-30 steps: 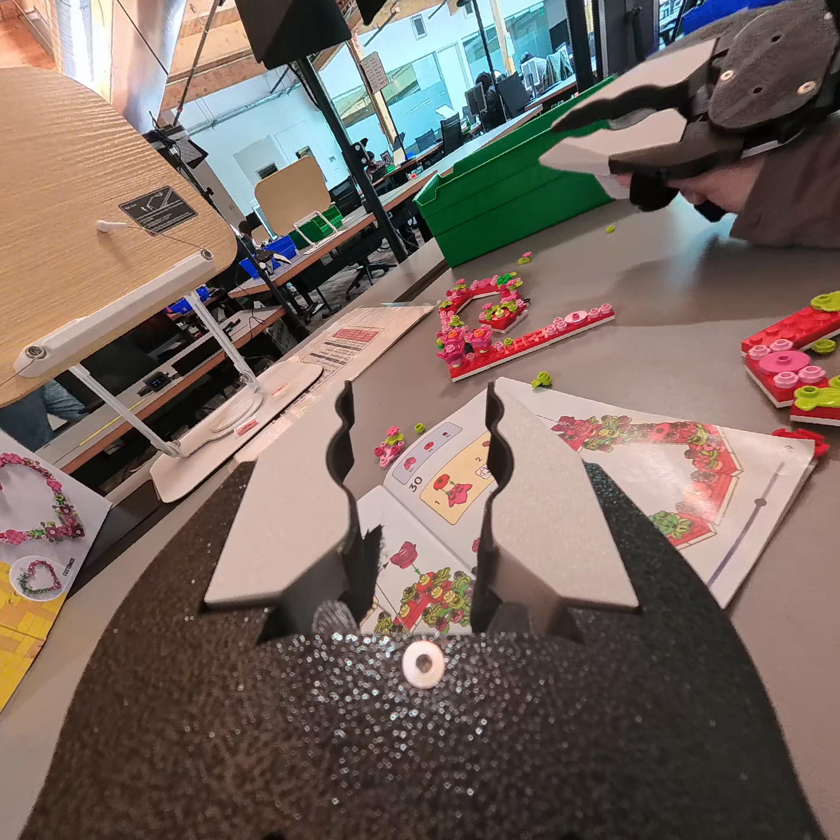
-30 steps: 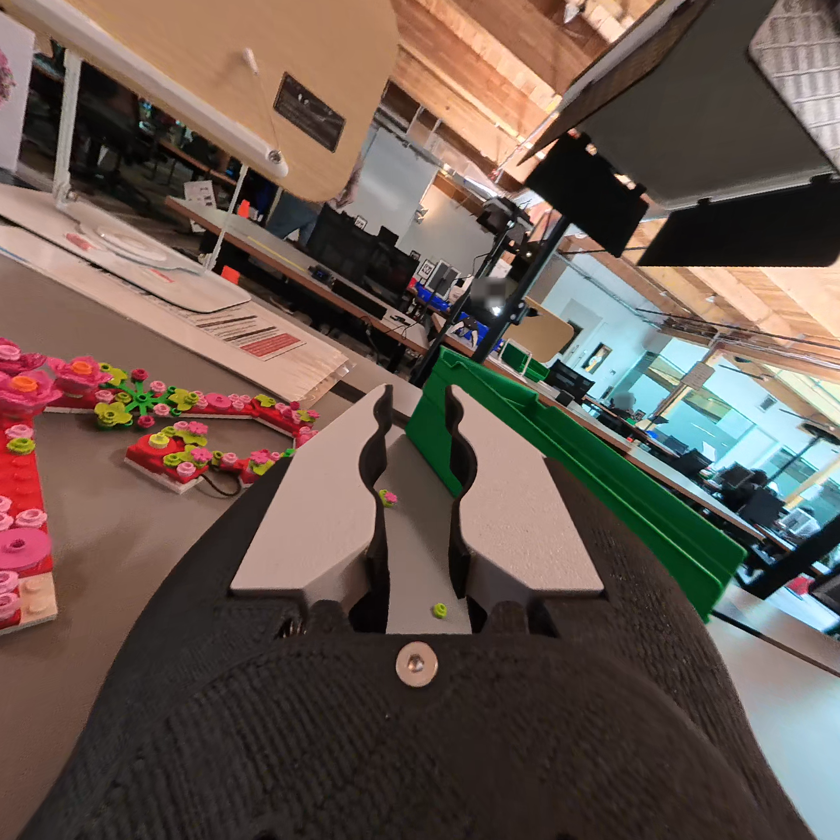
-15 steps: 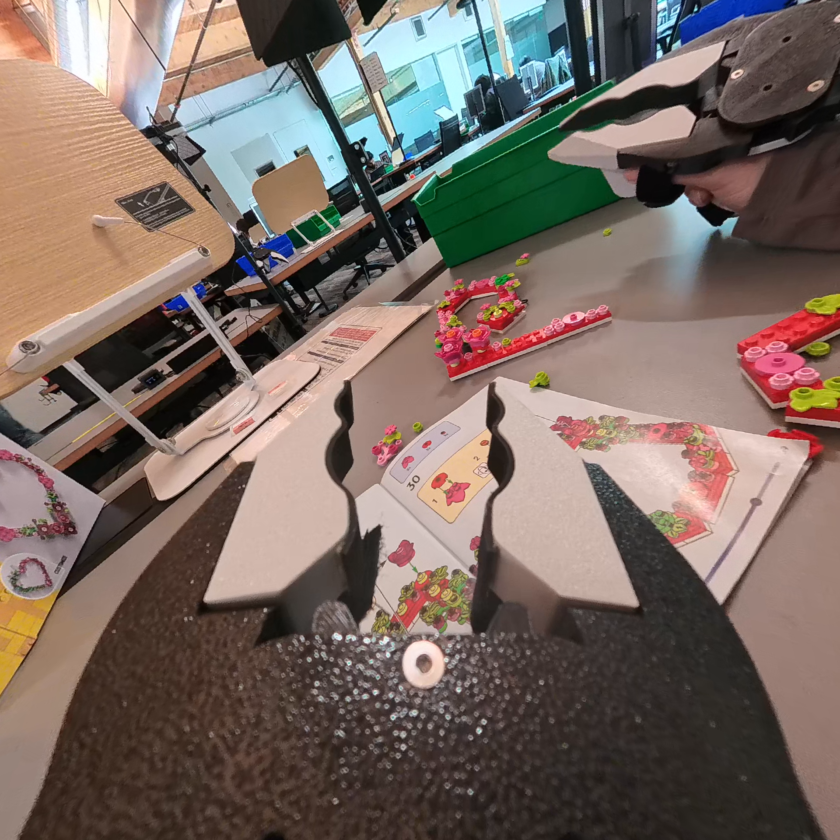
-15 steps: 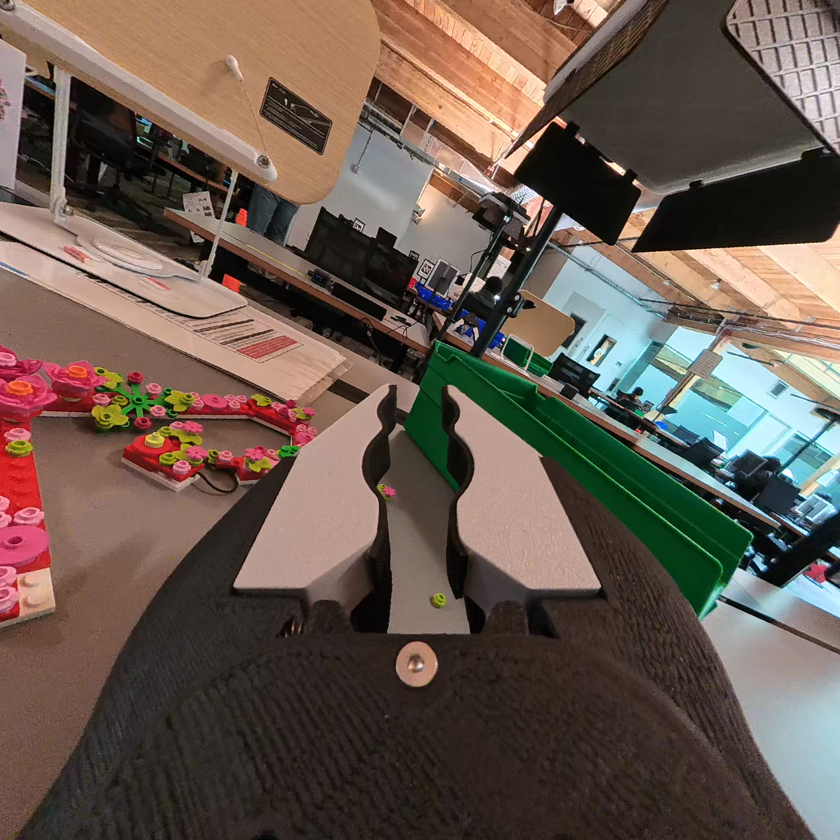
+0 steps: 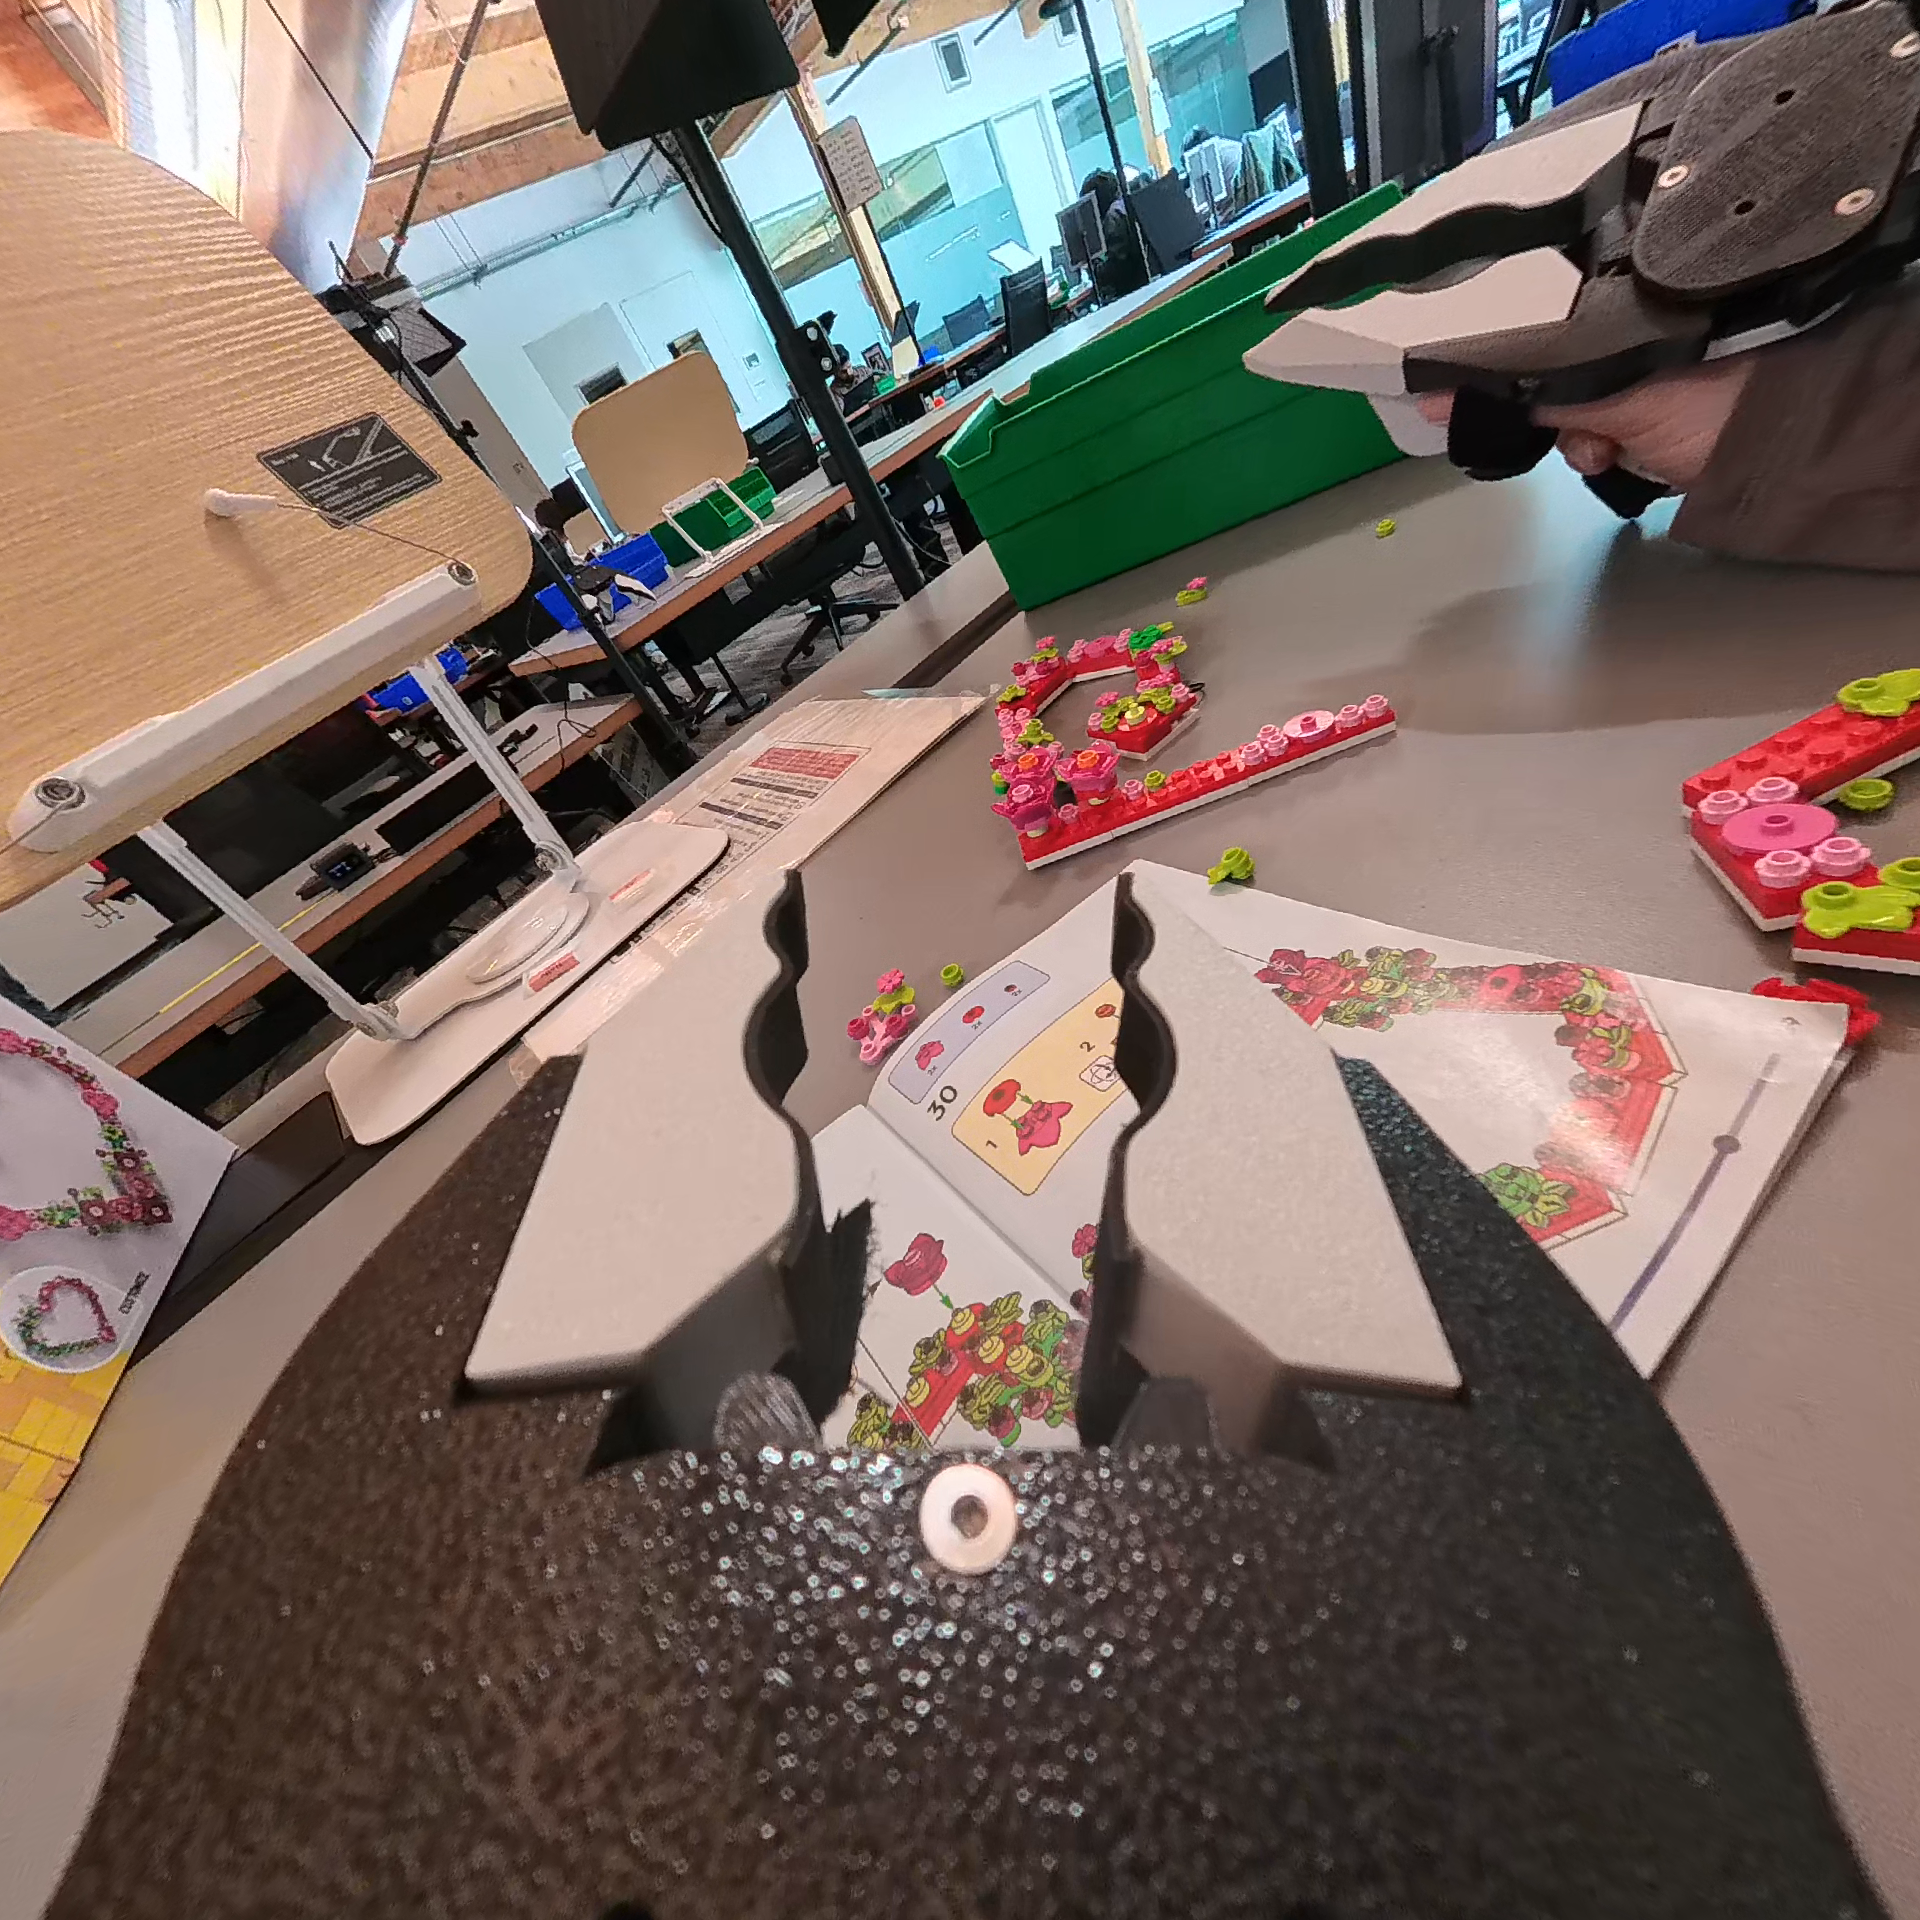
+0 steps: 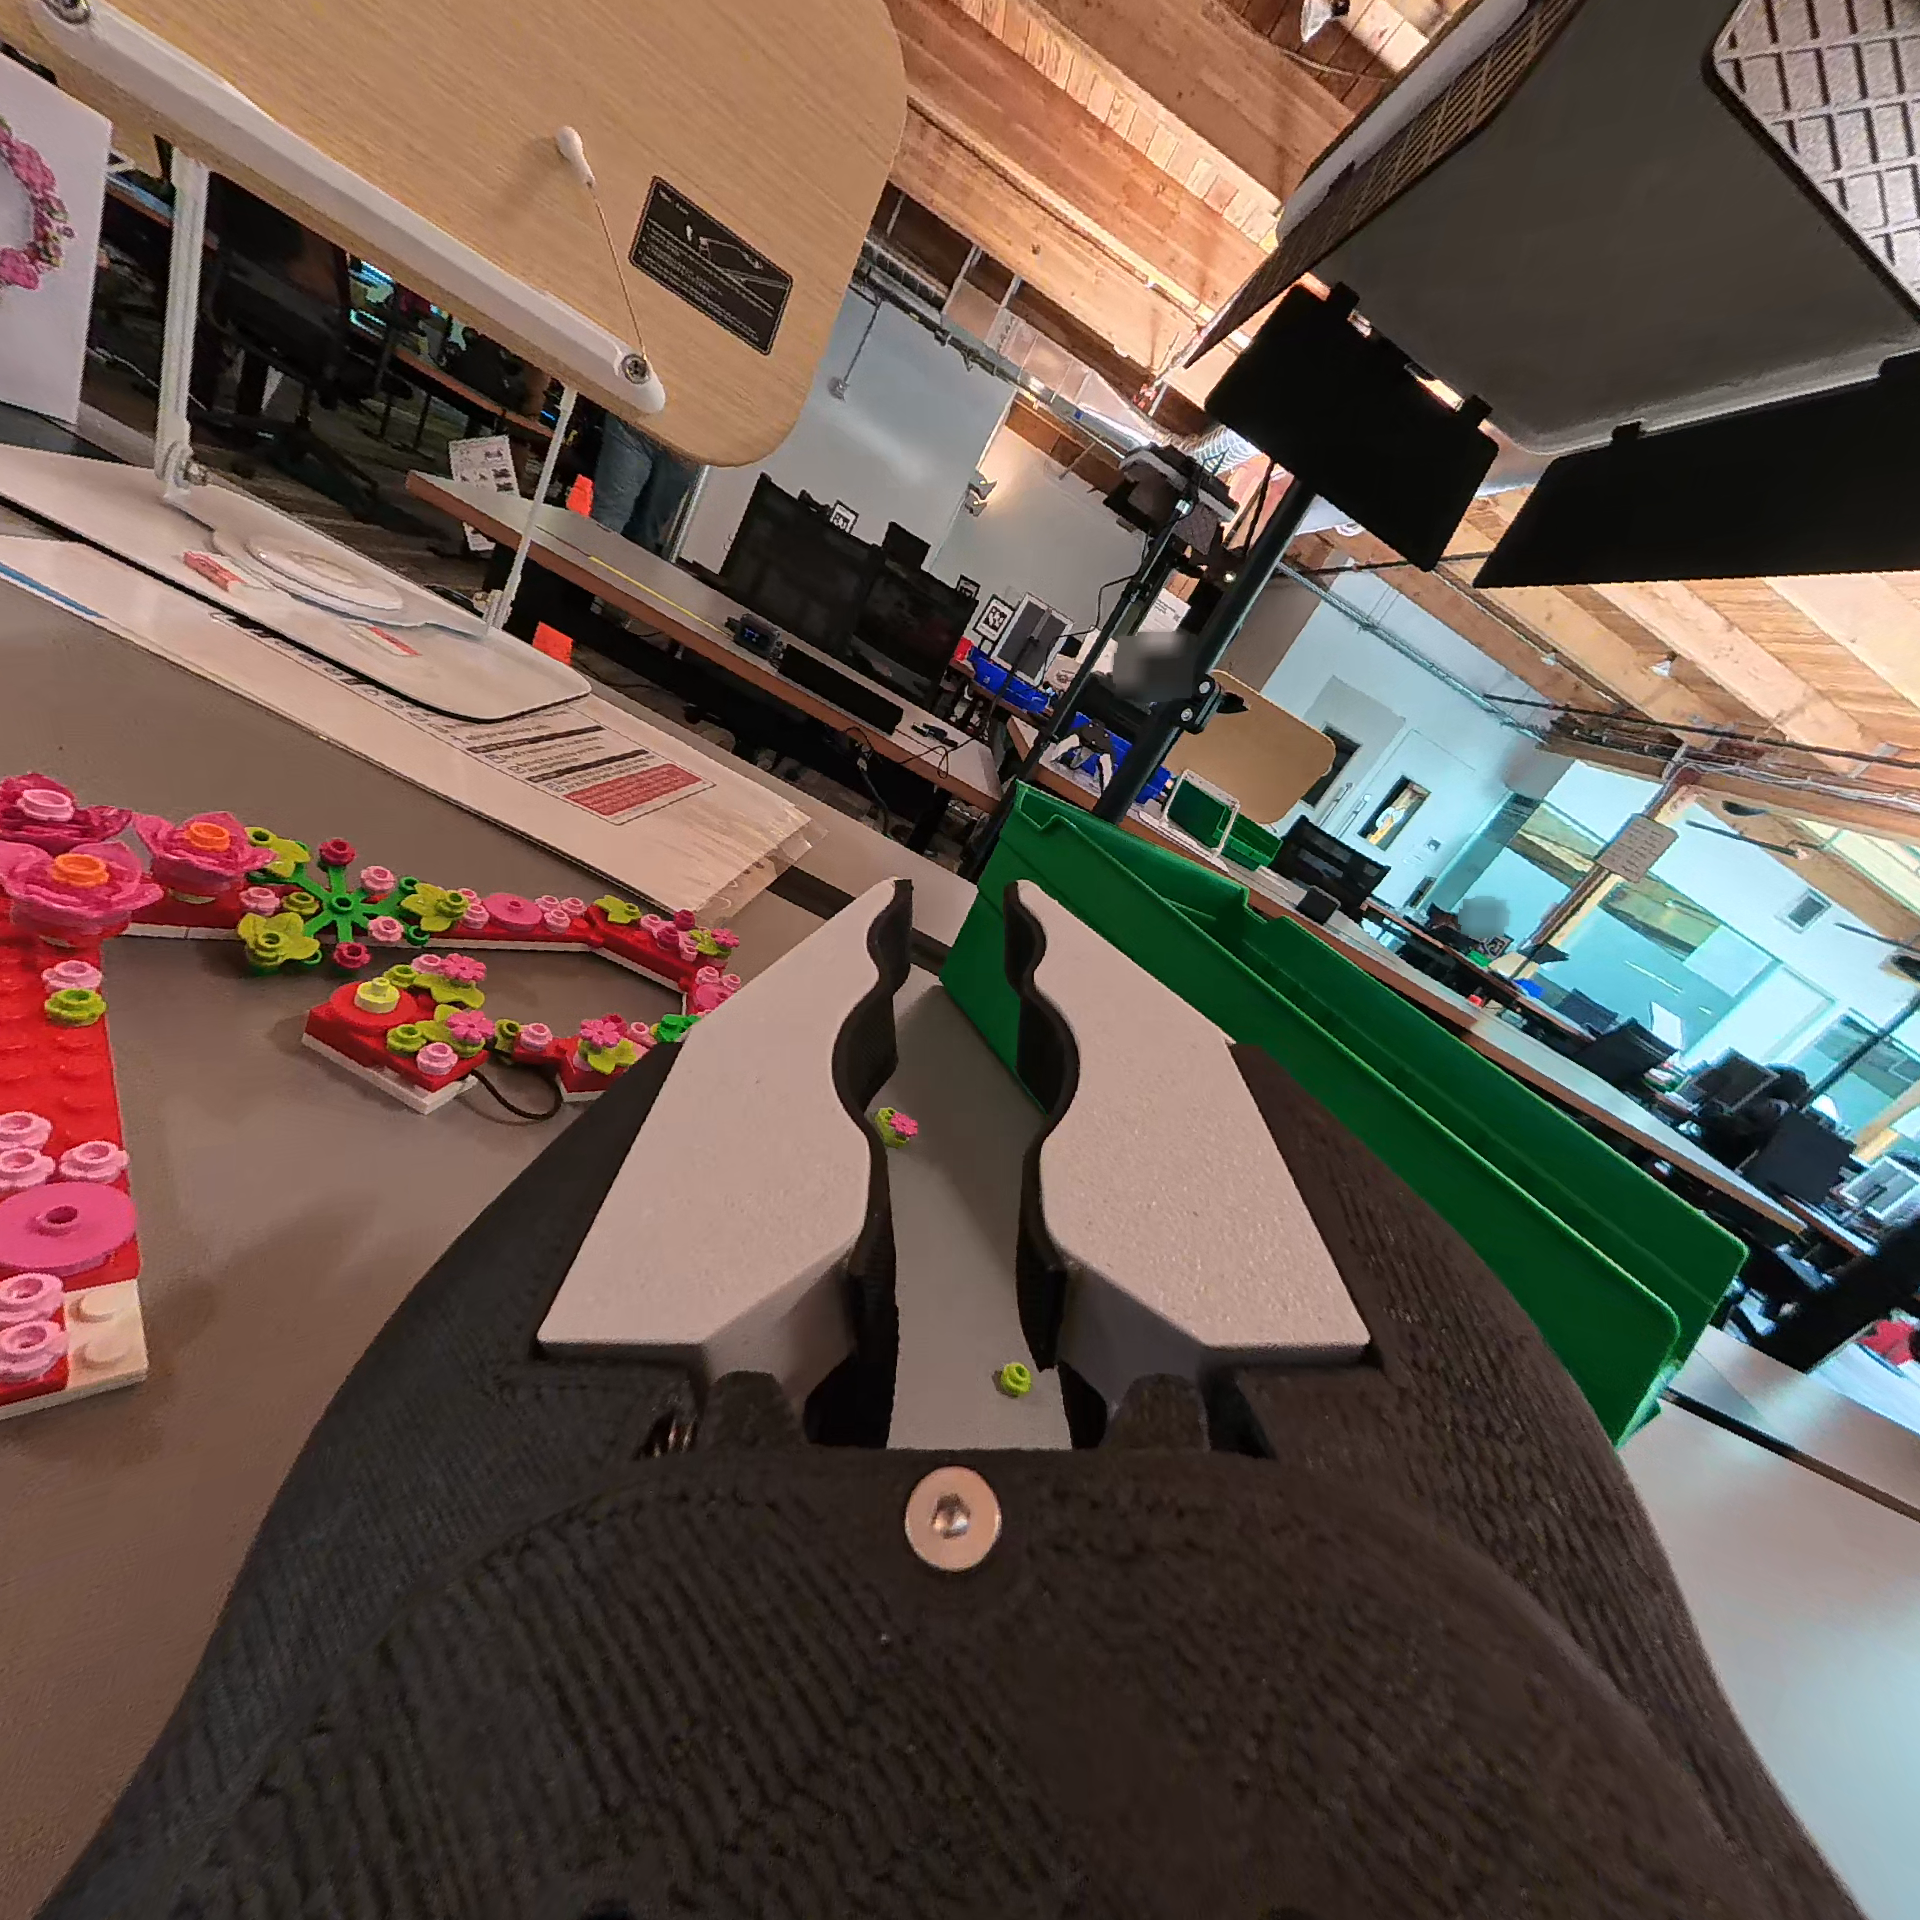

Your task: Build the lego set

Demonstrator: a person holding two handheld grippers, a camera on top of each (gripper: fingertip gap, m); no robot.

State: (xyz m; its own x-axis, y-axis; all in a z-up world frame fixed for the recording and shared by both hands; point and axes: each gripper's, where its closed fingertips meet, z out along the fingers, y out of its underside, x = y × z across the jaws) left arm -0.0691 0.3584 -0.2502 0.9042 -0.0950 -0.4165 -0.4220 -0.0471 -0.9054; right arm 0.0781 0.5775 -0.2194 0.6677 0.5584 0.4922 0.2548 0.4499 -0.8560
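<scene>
Right now, two handheld grippers are over a grey table [image 5: 1455, 644] scattered with brick pieces. Nearest is the left gripper [image 5: 961, 914], held low above an open instruction booklet [image 5: 1558, 1049]; its two grey fingers are spread wide apart with nothing between them, and the booklet's pages show through the gap. Just beyond its tips lie a small pink flower piece [image 5: 883, 1013] and a tiny lime stud [image 5: 952, 974]. Farther back sits a partly built red heart frame [image 5: 1101, 748] dotted with pink flowers and lime leaves, and a second red section [image 5: 1808, 821] lies near the table's right edge. Raised above the table on the right is the right gripper [image 5: 1309, 322], held by a person's hand [image 5: 1652, 442]; its fingers stand a little apart and empty. Through its own camera, the right gripper [image 6: 961, 894] points toward a green bin [image 6: 1299, 1029], with a lime-and-pink flower piece [image 6: 896, 1125] and a loose lime stud [image 6: 1016, 1379] lying on the table seen between its fingers. A white desk lamp [image 5: 436, 727] with a wood-grain head stands at the left.
</scene>
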